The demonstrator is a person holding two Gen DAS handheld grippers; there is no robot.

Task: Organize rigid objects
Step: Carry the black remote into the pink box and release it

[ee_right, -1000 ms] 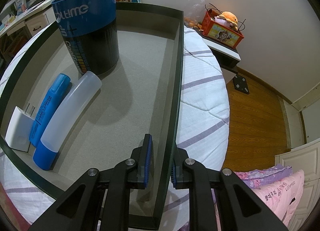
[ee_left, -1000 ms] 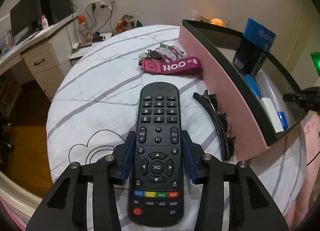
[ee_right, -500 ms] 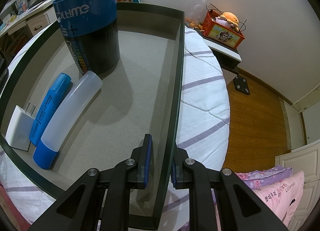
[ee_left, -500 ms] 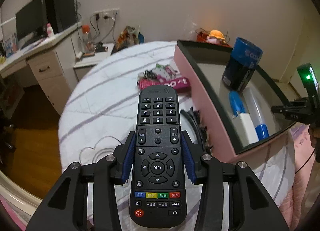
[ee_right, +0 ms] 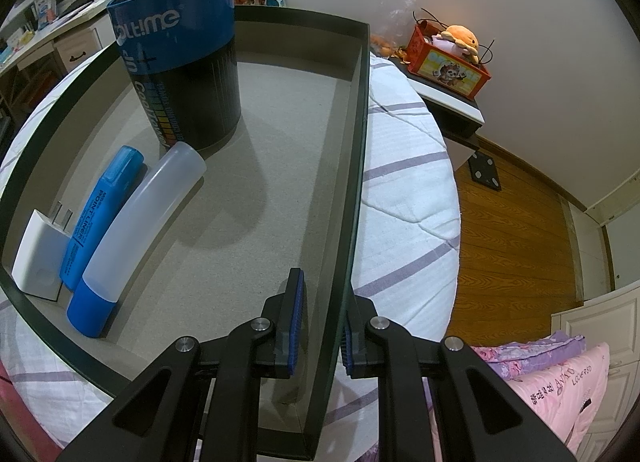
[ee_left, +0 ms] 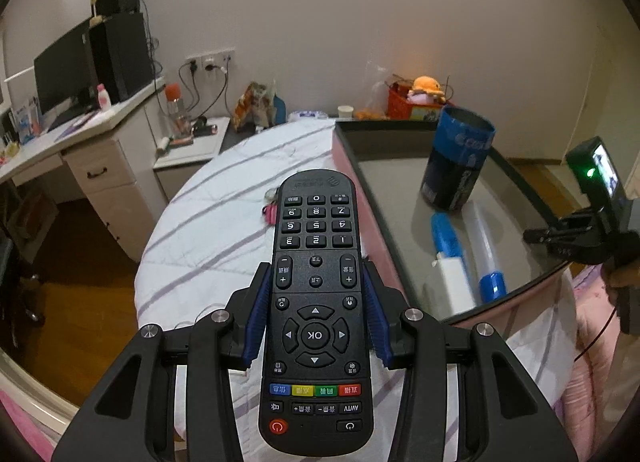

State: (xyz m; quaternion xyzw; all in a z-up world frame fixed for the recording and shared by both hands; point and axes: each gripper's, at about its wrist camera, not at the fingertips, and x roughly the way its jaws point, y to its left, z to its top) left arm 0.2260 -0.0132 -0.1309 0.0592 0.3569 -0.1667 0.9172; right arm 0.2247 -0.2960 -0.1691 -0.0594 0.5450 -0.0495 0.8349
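While clamped by the left gripper (ee_left: pixel 316 326) at its middle, remote (ee_left: pixel 316 302) aloft, box (ee_left: pixel 536 198) ahead to the right, likely drop spot. Right view: right gripper (ee_right: pixel 320 326) pinching box wall (ee_right: pixel 356 166), likely steadying it; canister (ee_right: pixel 180 66), marker (ee_right: pixel 100 206), tube (ee_right: pixel 132 222) inside, ahead-left.

Our left gripper (ee_left: pixel 316 326) clamps the remote (ee_left: pixel 316 302) between its pads. Our right gripper (ee_right: pixel 320 322) pinches the box wall (ee_right: pixel 348 222).

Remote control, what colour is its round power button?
Red, on the black remote control; the left wrist view shows it best.
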